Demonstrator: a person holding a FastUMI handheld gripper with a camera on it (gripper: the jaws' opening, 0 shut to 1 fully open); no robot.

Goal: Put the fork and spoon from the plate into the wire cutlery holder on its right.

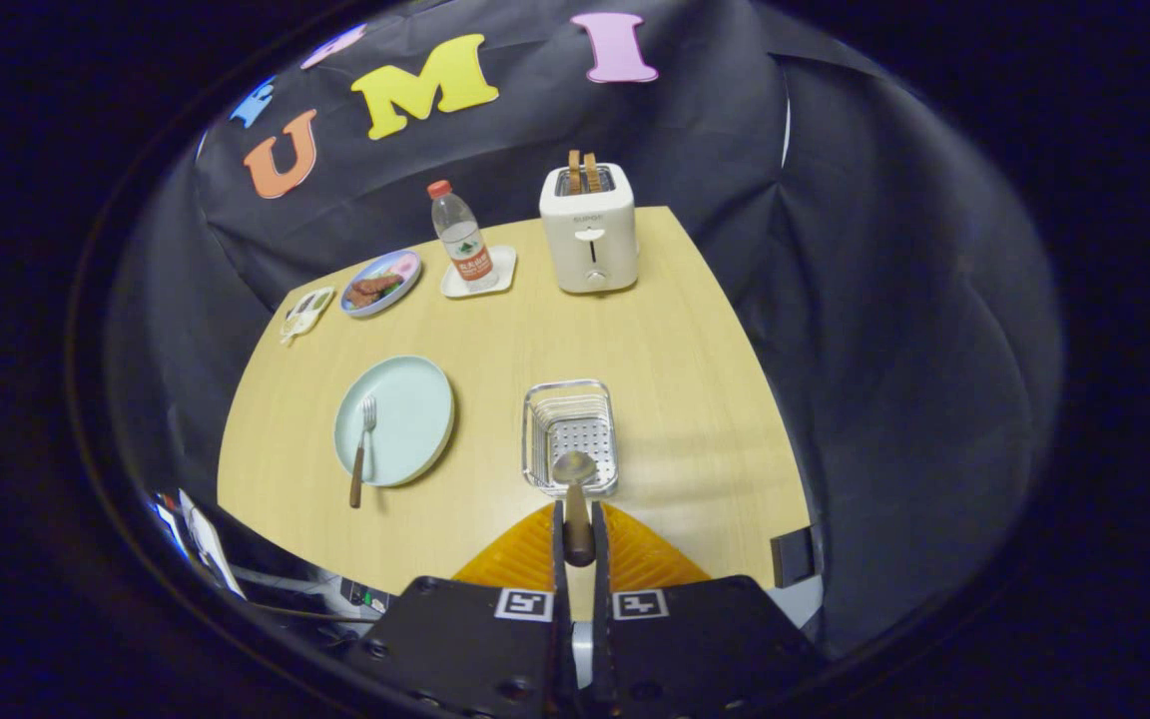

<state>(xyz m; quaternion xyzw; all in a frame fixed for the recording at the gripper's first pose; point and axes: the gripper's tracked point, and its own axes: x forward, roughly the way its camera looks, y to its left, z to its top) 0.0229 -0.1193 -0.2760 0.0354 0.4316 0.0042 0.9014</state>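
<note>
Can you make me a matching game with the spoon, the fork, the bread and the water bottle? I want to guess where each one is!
Things:
1. spoon
2. fork
3. bread slices
4. water bottle

Places:
A. sticking up out of the toaster
B. standing on a small white tray
C. lying on the light green plate, handle over its rim
D. held between the fingers of the tool, bowl over the wire cutlery holder

Right pairs: 1-D, 2-C, 3-A, 4-B
</note>
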